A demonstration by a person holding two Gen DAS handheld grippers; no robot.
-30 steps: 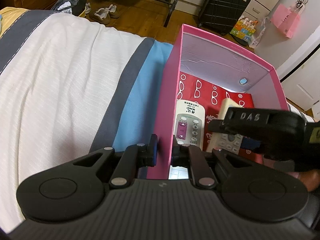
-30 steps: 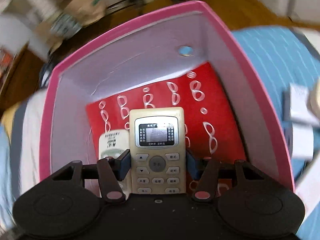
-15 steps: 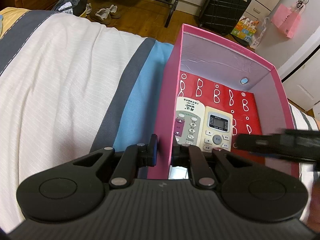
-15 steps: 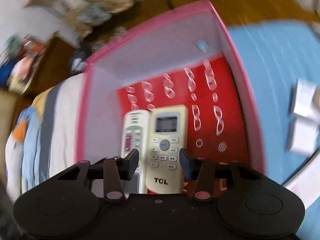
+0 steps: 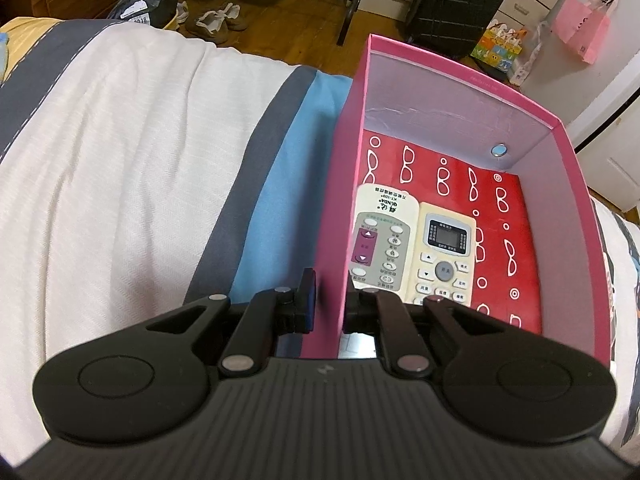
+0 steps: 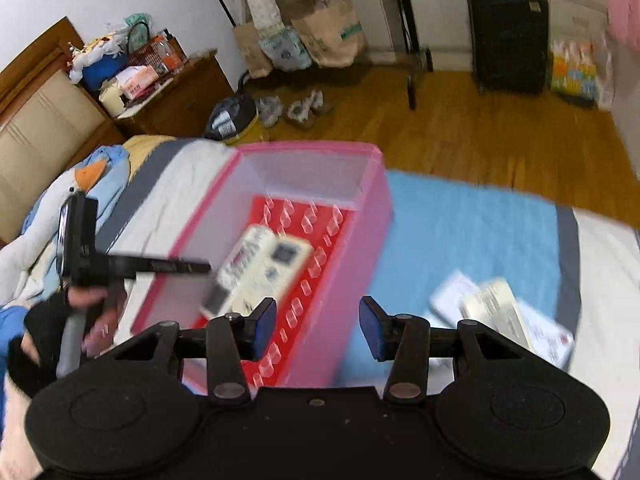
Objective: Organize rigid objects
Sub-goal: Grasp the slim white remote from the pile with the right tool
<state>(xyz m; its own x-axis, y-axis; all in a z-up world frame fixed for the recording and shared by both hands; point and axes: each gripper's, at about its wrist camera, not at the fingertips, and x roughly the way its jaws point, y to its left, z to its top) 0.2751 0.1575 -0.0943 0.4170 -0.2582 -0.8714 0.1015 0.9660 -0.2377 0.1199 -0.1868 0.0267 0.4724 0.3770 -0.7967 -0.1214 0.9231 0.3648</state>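
A pink box [image 5: 452,80] with a red, glasses-patterned floor lies on the striped bed. Inside it, side by side, are a white remote [image 5: 380,236] and a cream remote [image 5: 444,256]. My left gripper [image 5: 328,300] is shut on the box's left wall, one finger outside and one inside. In the right wrist view my right gripper [image 6: 318,324] hangs open and empty above the box's [image 6: 372,208] right wall, and the two remotes [image 6: 260,268] look blurred below it. A white booklet with a cream device [image 6: 500,312] on it lies on the blue stripe to the right.
The bed cover [image 5: 120,160] stretches to the left of the box. A hand [image 6: 92,308] grips the left tool's handle. On the wooden floor behind are a black suitcase [image 5: 452,4], shoes [image 5: 216,20] and a bedside cabinet [image 6: 172,92]. A plush duck [image 6: 80,184] lies at the bed's head.
My right gripper let go of the cream remote, which now lies beside the white one, then rose out of the box and swung to the right. The left gripper kept its hold on the wall.
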